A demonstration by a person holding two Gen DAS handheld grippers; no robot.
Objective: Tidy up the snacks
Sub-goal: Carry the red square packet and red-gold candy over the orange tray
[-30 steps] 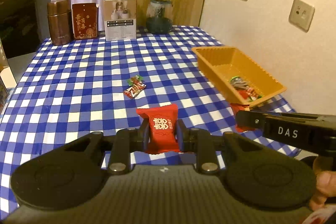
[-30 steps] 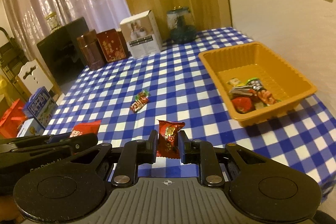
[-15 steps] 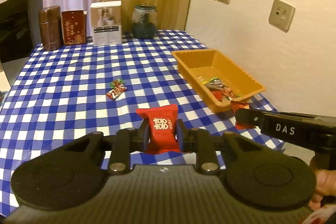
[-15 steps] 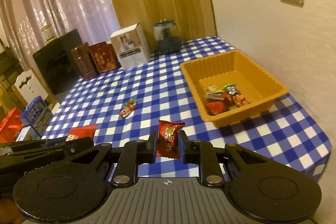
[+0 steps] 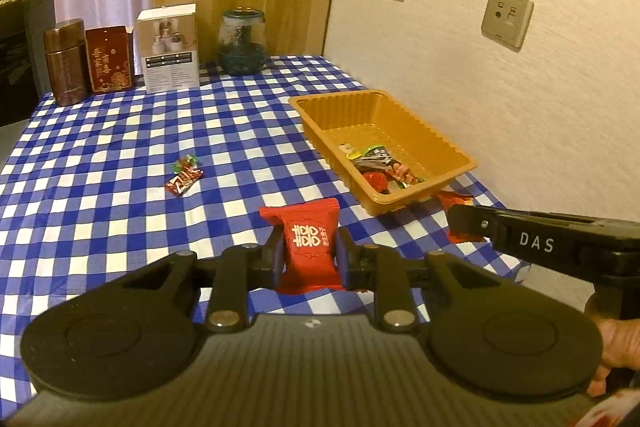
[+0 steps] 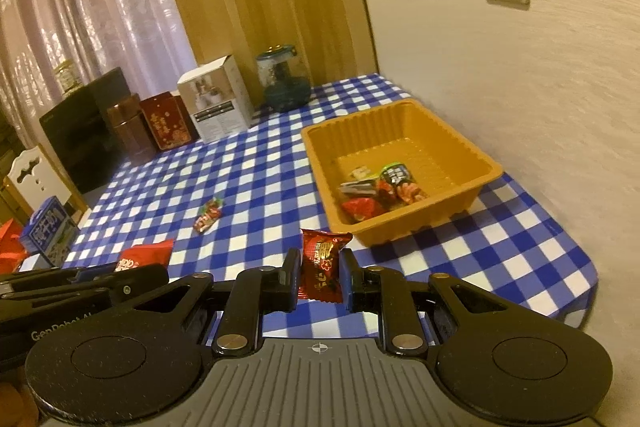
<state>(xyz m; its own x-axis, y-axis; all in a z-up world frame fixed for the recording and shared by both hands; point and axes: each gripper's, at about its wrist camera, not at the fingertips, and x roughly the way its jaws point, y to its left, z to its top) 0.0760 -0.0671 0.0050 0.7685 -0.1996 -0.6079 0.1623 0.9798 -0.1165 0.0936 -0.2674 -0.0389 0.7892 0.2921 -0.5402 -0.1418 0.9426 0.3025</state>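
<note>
- Both views now show the orange tray (image 5: 400, 203) nearer centre than a second ago.
- Left hand-held gripper (image 5: 310, 259) pinches a red packet (image 5: 308, 247) bearing white double-happiness characters, above the checked surface (image 5: 120, 155).
- Right hand-held gripper (image 6: 320, 277), marked "DAS", pinches a dark red candy (image 6: 322, 263) before the tray.

Black right tool (image 6: 320, 277) with silver screws, white "DAS" lettering.

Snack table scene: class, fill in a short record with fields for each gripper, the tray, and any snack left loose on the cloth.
left gripper: shut on a red packet
right gripper: shut on a dark red candy
orange tray: on the checked tablecloth beside the wall, several wrapped snacks in its near end
loose snack: red and green wrapper, lying on the cloth apart from the tray
</note>
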